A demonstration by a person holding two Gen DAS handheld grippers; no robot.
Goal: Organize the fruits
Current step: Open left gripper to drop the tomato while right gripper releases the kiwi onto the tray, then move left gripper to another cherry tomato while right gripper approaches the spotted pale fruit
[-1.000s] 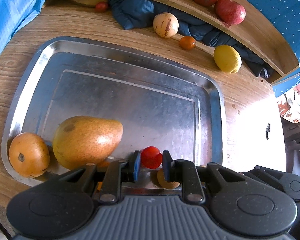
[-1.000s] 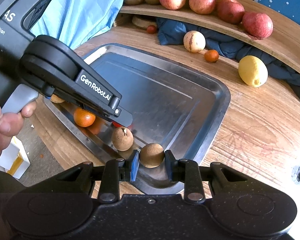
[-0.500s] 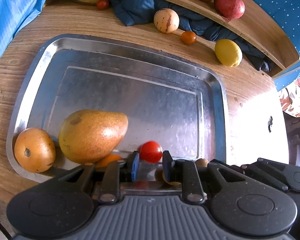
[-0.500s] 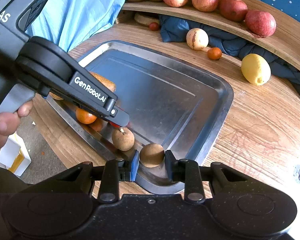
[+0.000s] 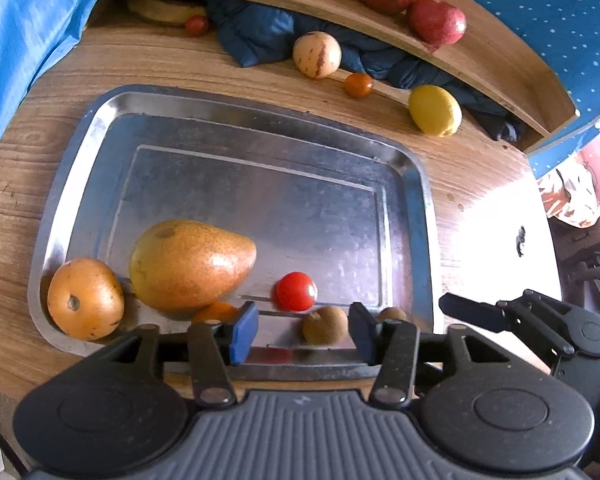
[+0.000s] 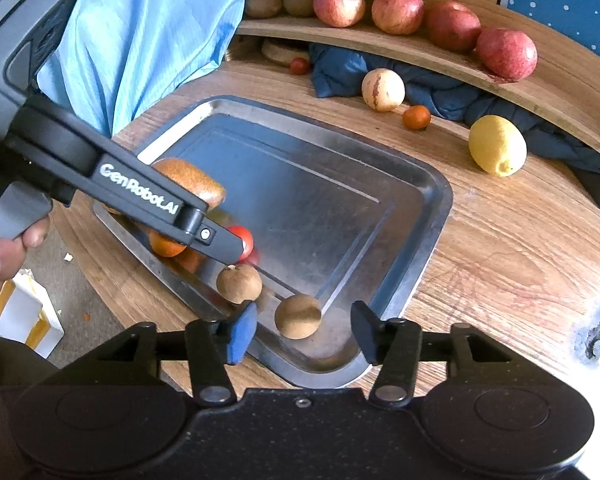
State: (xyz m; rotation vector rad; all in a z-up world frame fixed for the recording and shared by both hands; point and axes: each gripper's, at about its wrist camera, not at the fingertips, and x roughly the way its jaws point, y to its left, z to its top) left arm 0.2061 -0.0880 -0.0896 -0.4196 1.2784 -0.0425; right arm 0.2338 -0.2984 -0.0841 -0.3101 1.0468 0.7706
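On the dented steel tray (image 5: 100, 120), glossy round tomato (image 5: 296, 291), speckled pear (image 5: 192, 264)

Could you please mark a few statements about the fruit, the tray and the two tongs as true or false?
1. The red tomato lies in the metal tray. True.
2. The left tongs grip the tomato. False: their jaws have just been opening and stand apart, with the tomato loose beyond the tips.
3. The lemon is in the tray. False: it lies on the wooden table, outside the tray.
4. The right tongs are open, with a small brown fruit free between them. True; their jaws have just been opening.
5. The red apples sit on the raised wooden shelf. True.
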